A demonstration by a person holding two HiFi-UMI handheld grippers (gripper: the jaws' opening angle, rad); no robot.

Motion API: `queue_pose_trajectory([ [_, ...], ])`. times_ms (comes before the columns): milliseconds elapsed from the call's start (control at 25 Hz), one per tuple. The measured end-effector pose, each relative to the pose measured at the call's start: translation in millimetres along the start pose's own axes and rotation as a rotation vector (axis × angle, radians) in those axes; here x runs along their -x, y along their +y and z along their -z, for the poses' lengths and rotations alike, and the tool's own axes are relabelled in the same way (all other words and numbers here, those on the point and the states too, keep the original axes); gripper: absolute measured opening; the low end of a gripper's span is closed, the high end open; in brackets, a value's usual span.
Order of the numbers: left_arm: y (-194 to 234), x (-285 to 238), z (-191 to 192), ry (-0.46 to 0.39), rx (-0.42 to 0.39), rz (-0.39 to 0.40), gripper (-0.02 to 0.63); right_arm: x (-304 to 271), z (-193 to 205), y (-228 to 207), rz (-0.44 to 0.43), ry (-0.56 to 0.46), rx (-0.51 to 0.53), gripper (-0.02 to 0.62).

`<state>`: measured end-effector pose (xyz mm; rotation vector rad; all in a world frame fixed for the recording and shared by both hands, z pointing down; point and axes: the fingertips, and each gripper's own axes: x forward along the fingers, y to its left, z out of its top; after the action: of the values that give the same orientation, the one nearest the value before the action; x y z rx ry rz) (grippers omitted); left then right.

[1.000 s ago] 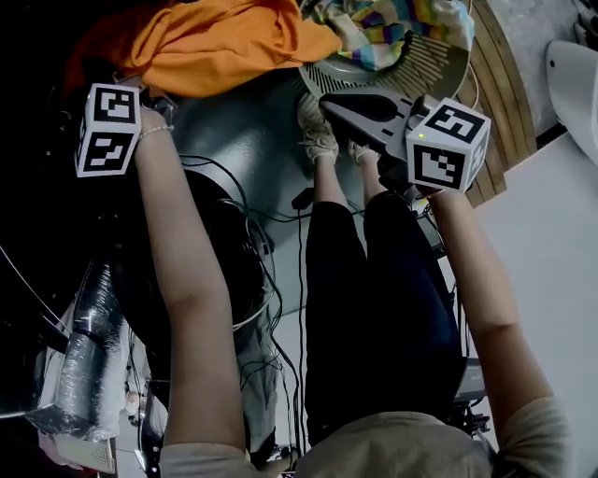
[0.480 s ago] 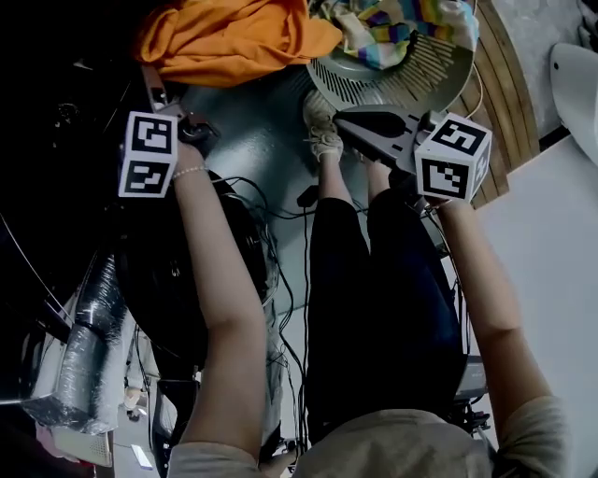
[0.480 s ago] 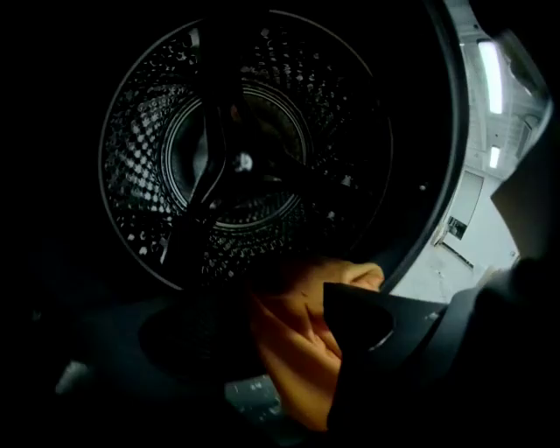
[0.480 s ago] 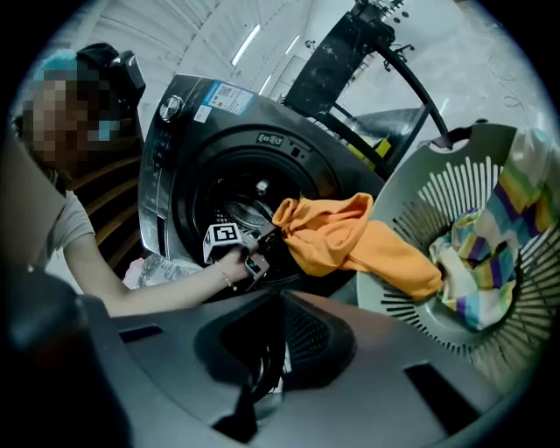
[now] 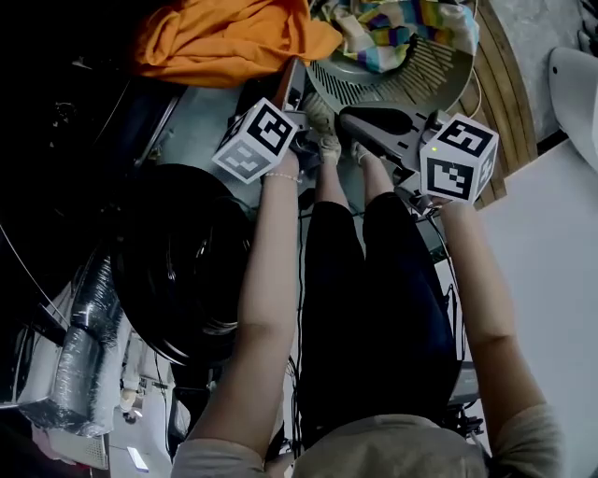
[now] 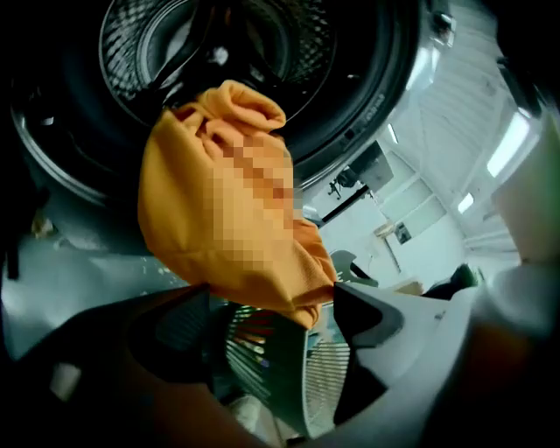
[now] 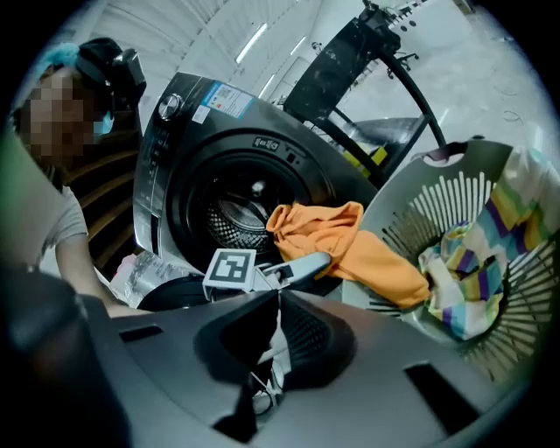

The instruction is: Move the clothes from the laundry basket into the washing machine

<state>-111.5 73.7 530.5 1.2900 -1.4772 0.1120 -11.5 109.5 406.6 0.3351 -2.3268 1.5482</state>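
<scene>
An orange garment (image 5: 224,37) (image 6: 227,192) (image 7: 350,245) hangs out of the washing machine's drum mouth (image 6: 219,52), draped over its rim. A striped multicoloured cloth (image 5: 397,23) (image 7: 472,262) lies in the pale slatted laundry basket (image 5: 439,75) (image 7: 437,201) (image 6: 289,376). My left gripper (image 5: 294,93) (image 6: 271,315) is just below the orange garment's hem and points toward the basket. Its jaws have just been opening and stand open with nothing between them. My right gripper (image 5: 369,119) (image 7: 278,306) is shut and empty, hovering at the basket's near rim.
The machine's round dark door (image 5: 177,261) hangs open at the left, with cables on the floor beside it. A person's legs and shoes (image 5: 322,140) stand between machine and basket. Another person (image 7: 61,201) sits left of the machine. A white surface (image 5: 551,261) lies at the right.
The left gripper has swung from the dark drum side rightward and down toward the basket and its jaws have opened. The orange garment stays draped at the drum mouth. The right gripper has not moved.
</scene>
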Motion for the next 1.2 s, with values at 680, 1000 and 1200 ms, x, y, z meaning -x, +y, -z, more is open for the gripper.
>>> queue_pose_trajectory([
  [680, -9.9, 38.3, -121.1, -0.313, -0.445, -0.191, 0.051, 10.8, -6.5, -10.2, 0.049, 0.039, 0.055, 0.014],
  [1000, 28.2, 61.5, -212.8, -0.508, -0.649, -0.407, 0.051, -10.6, -20.7, -1.8, 0.015, 0.030, 0.064, 0.014],
  [1200, 45.8, 76.3, -272.3, -0.650, -0.630, -0.497, 0.052, -17.0, -30.4, -2.9, 0.000, 0.012, 0.061, 0.014],
])
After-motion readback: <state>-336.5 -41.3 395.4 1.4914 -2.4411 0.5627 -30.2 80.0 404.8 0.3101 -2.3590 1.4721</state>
